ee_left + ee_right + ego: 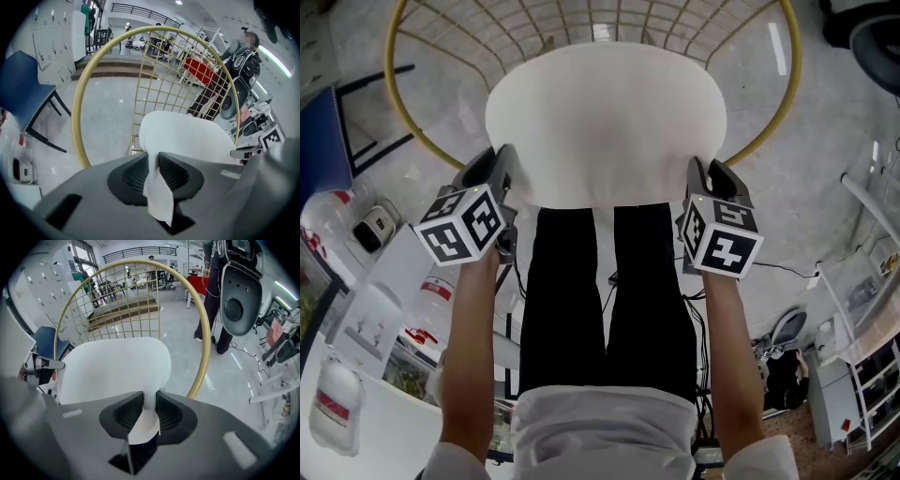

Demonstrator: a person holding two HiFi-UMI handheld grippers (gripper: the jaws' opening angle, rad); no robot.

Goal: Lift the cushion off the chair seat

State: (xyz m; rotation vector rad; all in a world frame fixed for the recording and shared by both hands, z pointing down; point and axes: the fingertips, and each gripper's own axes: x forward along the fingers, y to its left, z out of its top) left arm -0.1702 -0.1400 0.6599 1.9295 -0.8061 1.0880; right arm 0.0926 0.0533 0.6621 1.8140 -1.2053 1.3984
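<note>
A round white cushion (605, 122) hangs over the gold wire chair (409, 131), held at its two near corners. My left gripper (508, 187) is shut on the cushion's left edge; in the left gripper view a fold of the white cushion (185, 136) is pinched between the ribbed pads (136, 173). On the right edge my right gripper (698, 192) is shut too, and the right gripper view shows the cushion (112, 371) squeezed between its pads (169, 414). The chair seat is hidden under the cushion.
The gold hoop and wire grid back (173, 79) rise beyond the cushion. A blue chair (23, 89) stands left. Water bottles and a white table (356, 375) lie at lower left. A person (218, 296) and black equipment (241, 291) stand to the right.
</note>
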